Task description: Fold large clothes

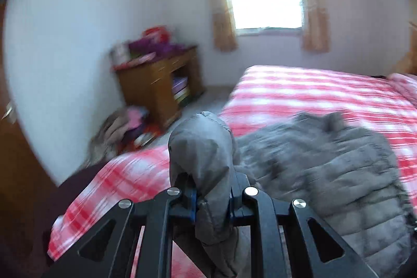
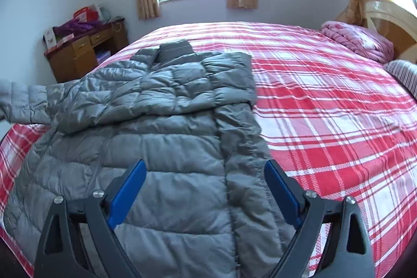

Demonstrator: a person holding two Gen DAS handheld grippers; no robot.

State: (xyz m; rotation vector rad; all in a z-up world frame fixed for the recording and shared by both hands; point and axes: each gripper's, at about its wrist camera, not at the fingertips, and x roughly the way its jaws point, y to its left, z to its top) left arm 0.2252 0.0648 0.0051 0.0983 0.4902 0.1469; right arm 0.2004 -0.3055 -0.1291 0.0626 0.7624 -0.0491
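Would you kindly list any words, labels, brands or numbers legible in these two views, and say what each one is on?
None can be read.
Red box on the wooden desk: printing shows, too small to read.
White carton at the desk's left end: markings too small and blurred.
Grey puffer jacket, plaid bedsheet: no lettering visible.

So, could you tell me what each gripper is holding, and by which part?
The left gripper grips the grey puffer jacket by its sleeve end. The right gripper is open, holding nothing.
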